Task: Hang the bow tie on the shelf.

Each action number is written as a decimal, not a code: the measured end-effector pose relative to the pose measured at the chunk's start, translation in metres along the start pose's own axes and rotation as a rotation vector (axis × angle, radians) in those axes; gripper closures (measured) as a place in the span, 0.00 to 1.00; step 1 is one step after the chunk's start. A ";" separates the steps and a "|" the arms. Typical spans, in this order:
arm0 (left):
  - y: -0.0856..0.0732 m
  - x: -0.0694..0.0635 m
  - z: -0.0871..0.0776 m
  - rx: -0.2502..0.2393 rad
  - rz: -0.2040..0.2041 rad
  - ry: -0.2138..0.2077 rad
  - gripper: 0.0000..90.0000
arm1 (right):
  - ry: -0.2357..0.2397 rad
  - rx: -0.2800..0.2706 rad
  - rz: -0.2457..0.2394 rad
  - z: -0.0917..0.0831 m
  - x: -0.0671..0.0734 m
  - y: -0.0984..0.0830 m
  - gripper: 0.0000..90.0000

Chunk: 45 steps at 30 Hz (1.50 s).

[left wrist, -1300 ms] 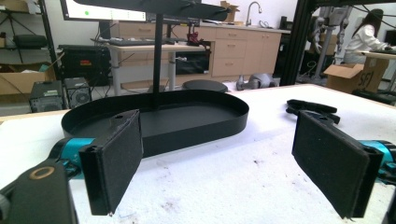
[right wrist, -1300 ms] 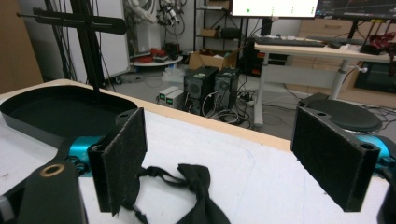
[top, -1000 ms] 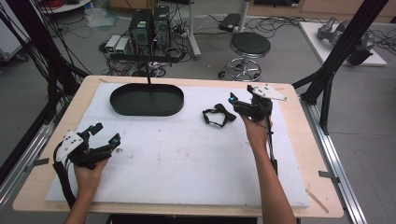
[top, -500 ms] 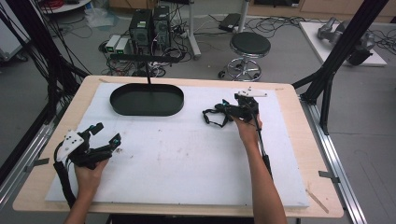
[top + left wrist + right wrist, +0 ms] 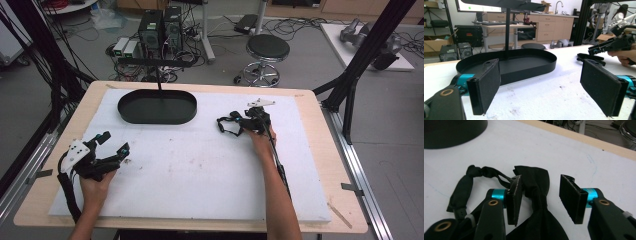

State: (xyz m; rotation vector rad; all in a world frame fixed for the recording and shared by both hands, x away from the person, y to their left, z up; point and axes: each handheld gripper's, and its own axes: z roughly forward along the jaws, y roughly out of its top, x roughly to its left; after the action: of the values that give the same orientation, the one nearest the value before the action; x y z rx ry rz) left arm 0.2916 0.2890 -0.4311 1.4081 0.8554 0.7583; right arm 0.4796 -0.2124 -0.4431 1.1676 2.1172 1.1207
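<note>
A white mat [image 5: 200, 175] covers the wooden counter [image 5: 320, 107], with cables, computer boxes and a round stool [image 5: 268, 48] on the grey floor beyond its far edge. On the mat, right of centre and towards the far side, lies a black bow tie [image 5: 536, 195] with its strap looped out to one side. The right tongs [image 5: 544, 200] are down at it: the knot and one wing of the bow tie sit between the two pads, the near pad [image 5: 513, 197] just touching the cloth, the other pad standing apart from it. Their jaws have just been closing and are now about half shut, not yet pressing the bow tie. To the left of the bow tie, well apart, a black oval tray [image 5: 157, 107] with an upright post stands at the far side. The left tongs [image 5: 112, 150] rest near the counter's left edge, jaws wide with nothing between them.
</note>
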 end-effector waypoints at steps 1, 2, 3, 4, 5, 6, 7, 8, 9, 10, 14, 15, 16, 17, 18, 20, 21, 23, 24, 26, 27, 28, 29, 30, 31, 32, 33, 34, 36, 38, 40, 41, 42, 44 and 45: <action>0.000 0.000 0.000 0.000 -0.001 0.000 0.19 | -0.001 0.005 -0.010 0.001 0.000 0.000 0.61; 0.000 0.000 0.000 -0.001 -0.001 0.000 0.19 | -0.004 0.010 -0.016 0.002 0.001 0.000 0.62; 0.000 0.000 0.000 -0.001 -0.001 -0.001 0.19 | -0.004 0.011 -0.017 0.002 0.001 0.000 0.64; 0.000 0.000 0.000 -0.001 -0.001 -0.001 0.19 | -0.001 0.012 -0.017 0.002 0.000 0.000 0.66; 0.000 0.000 0.000 -0.001 -0.002 -0.002 0.19 | -0.001 0.016 -0.015 0.002 0.000 0.000 0.67; 0.000 0.000 0.000 -0.001 -0.002 -0.001 0.19 | 0.003 0.022 -0.013 0.002 -0.001 0.000 0.69; 0.000 0.000 0.000 0.000 -0.002 -0.001 0.19 | 0.005 0.027 -0.007 0.003 -0.001 0.000 0.70; 0.000 0.000 0.000 0.000 -0.002 -0.001 0.19 | 0.008 0.043 0.000 0.004 -0.001 0.000 0.70; 0.000 0.000 0.000 0.001 -0.002 0.000 0.19 | 0.010 0.073 -0.012 0.007 -0.001 0.001 0.71; 0.000 0.000 0.000 0.001 -0.003 0.000 0.19 | 0.010 0.073 -0.012 0.007 -0.001 0.001 0.71; 0.000 0.000 0.000 0.001 -0.003 -0.001 0.19 | 0.005 0.092 -0.040 0.009 0.002 0.002 0.76; 0.000 0.000 0.000 0.001 -0.002 -0.002 0.19 | 0.004 0.095 -0.037 0.010 0.003 0.002 0.77; 0.000 0.000 0.000 0.001 -0.003 -0.002 0.19 | 0.001 0.099 -0.043 0.009 0.003 0.002 0.79; 0.000 0.000 0.000 0.001 -0.003 -0.002 0.19 | 0.000 0.100 -0.041 0.009 0.003 0.002 0.81; 0.000 0.000 0.000 0.001 -0.003 -0.003 0.19 | -0.003 0.099 -0.042 0.009 0.003 0.002 0.82; 0.000 0.000 0.000 0.002 -0.001 -0.002 0.19 | -0.008 0.099 -0.045 0.010 0.003 0.002 0.83; 0.000 0.000 0.000 0.002 -0.002 -0.002 0.19 | -0.011 0.100 -0.052 0.010 0.004 0.002 0.84; 0.000 0.000 0.000 0.001 -0.003 -0.002 0.19 | -0.014 0.103 -0.051 0.010 0.005 0.002 0.84; 0.000 0.000 0.000 0.001 -0.002 -0.002 0.19 | -0.017 0.102 -0.056 0.009 0.005 0.002 0.84; 0.000 0.000 0.000 0.001 0.002 0.000 0.19 | -0.023 0.091 -0.059 0.008 0.005 0.003 0.84; 0.000 0.000 0.000 0.001 0.002 0.001 0.19 | -0.026 0.079 -0.058 0.006 0.005 0.005 0.84; 0.000 0.000 0.000 0.001 0.002 0.002 0.19 | -0.029 0.065 -0.065 0.004 0.006 0.007 0.84; 0.000 0.001 0.000 0.001 0.002 0.002 0.19 | -0.034 0.052 -0.074 0.002 0.007 0.009 0.84; 0.000 0.001 0.000 0.002 0.003 0.002 0.19 | -0.039 0.036 -0.079 -0.001 0.009 0.011 0.84; 0.000 0.001 0.000 0.002 0.004 0.001 0.19 | -0.046 0.015 -0.085 -0.005 0.011 0.014 0.84; 0.000 0.001 0.000 0.001 0.003 0.001 0.19 | -0.049 0.002 -0.092 -0.007 0.012 0.016 0.84; 0.000 0.001 0.000 0.001 0.003 0.002 0.19 | -0.055 -0.013 -0.091 -0.010 0.014 0.019 0.84; 0.000 0.001 0.000 0.001 0.003 0.000 0.19 | -0.065 -0.032 -0.098 -0.014 0.016 0.022 0.84; 0.000 0.001 0.000 0.001 0.002 0.002 0.19 | -0.077 -0.061 -0.102 -0.020 0.018 0.027 0.84; 0.000 0.001 0.000 -0.001 0.001 0.003 0.19 | -0.078 -0.088 -0.101 -0.027 0.020 0.034 0.84; 0.000 0.001 0.000 -0.002 -0.001 0.004 0.19 | -0.078 -0.122 -0.111 -0.032 0.024 0.043 0.84; 0.000 0.001 0.000 -0.004 -0.003 0.004 0.19 | -0.075 -0.138 -0.114 -0.034 0.026 0.046 0.84; 0.000 0.001 0.000 -0.005 -0.003 0.004 0.19 | -0.079 -0.169 -0.124 -0.038 0.030 0.050 0.84; 0.000 0.001 0.000 -0.006 -0.003 0.005 0.19 | -0.075 -0.175 -0.130 -0.040 0.034 0.056 0.84; 0.000 0.001 0.000 -0.005 -0.003 0.005 0.19 | -0.074 -0.183 -0.136 -0.041 0.036 0.059 0.84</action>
State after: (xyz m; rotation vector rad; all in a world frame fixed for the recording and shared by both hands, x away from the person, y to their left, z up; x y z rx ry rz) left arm 0.2926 0.2899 -0.4317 1.4009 0.8579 0.7616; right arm 0.4590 -0.1811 -0.3721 0.9516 1.9608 1.1624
